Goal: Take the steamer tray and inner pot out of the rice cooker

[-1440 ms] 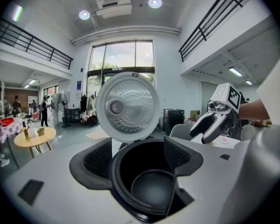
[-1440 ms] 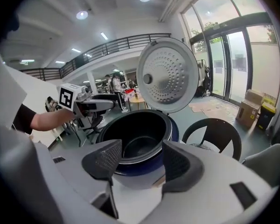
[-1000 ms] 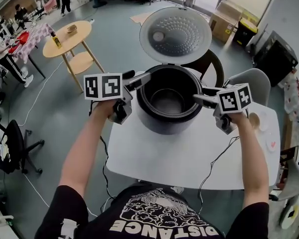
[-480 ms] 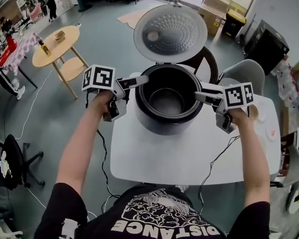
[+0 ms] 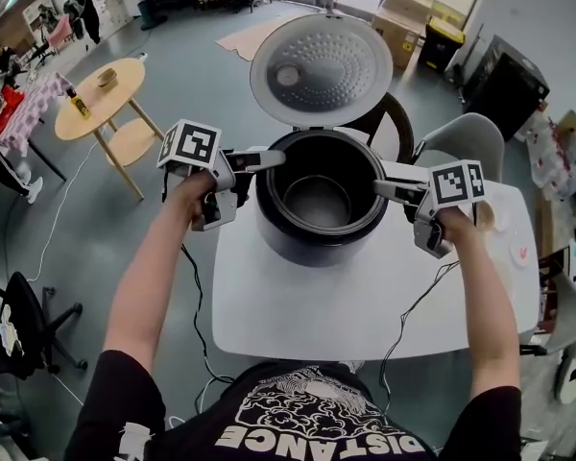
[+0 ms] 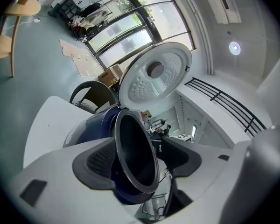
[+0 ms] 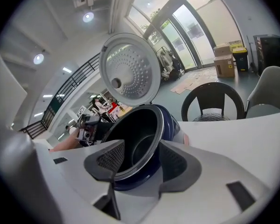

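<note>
The dark blue rice cooker stands on the white table with its lid tipped up behind it. Its dark inner pot sits inside, with a bare bottom. My left gripper is at the pot's left rim. In the left gripper view the rim of the inner pot runs between the jaws of the left gripper, one pad inside and one outside. My right gripper straddles the right rim of the inner pot the same way. Both pairs of jaws have just been closing around the rim, with gaps still showing.
The white table carries a small dish at its right end, and a cable trails off its front. A dark chair and a grey chair stand behind it. A round wooden table is at far left, with cardboard boxes at the back.
My left gripper has rolled and sunk a little at the pot's left rim. The right gripper has rolled slightly in place. The cooker and pot have not moved.
</note>
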Motion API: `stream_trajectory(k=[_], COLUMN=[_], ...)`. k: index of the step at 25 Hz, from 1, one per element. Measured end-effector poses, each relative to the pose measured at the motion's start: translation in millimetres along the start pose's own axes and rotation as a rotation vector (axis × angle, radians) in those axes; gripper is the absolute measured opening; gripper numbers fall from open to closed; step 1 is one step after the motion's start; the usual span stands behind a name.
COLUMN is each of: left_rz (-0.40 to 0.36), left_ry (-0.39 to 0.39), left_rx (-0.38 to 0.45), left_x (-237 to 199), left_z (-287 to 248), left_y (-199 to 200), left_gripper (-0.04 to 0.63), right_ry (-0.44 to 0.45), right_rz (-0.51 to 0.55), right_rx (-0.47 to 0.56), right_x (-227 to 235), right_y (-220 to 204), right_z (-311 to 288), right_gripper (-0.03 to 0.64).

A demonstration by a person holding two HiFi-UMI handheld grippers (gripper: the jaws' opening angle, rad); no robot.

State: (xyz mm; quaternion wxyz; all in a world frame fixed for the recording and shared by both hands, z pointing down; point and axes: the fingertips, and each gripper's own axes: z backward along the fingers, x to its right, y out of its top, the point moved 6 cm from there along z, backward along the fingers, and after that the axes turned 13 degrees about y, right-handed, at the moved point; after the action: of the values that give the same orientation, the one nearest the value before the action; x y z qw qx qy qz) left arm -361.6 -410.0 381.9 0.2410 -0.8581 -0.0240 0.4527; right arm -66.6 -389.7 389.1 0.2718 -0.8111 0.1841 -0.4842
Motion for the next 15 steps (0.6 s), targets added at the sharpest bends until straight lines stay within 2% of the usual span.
stream_trajectory(k=[3, 4, 9, 15], left_rz=[0.018, 0.025, 0.074, 0.053], left_ry=[-0.031, -0.042, -0.095, -0.05], left_rx=[-0.011, -0.016, -0.038, -0.057], left_x=[-2.5, -2.9, -6.2, -6.3], left_z=[1.4, 1.7, -2.4, -0.3], left_y=[-0.7, -0.6, -0.4, -3.5], left_gripper=[0.287, 0.276, 0.239, 0.219], right_ry=[-0.048, -0.038, 0.109, 0.159], right_rz=[-0.031, -0.038, -0.107, -0.137], right_rx=[0.029, 0.039, 0.086, 0.091], right_x=[7.5, 10.4, 23.2, 21.8], right_y=[-2.1, -0.7, 4.6, 5.5], right_z=[6.6, 8.9, 10.9, 8.7], right_gripper=[0.213, 0.198, 0.158, 0.161])
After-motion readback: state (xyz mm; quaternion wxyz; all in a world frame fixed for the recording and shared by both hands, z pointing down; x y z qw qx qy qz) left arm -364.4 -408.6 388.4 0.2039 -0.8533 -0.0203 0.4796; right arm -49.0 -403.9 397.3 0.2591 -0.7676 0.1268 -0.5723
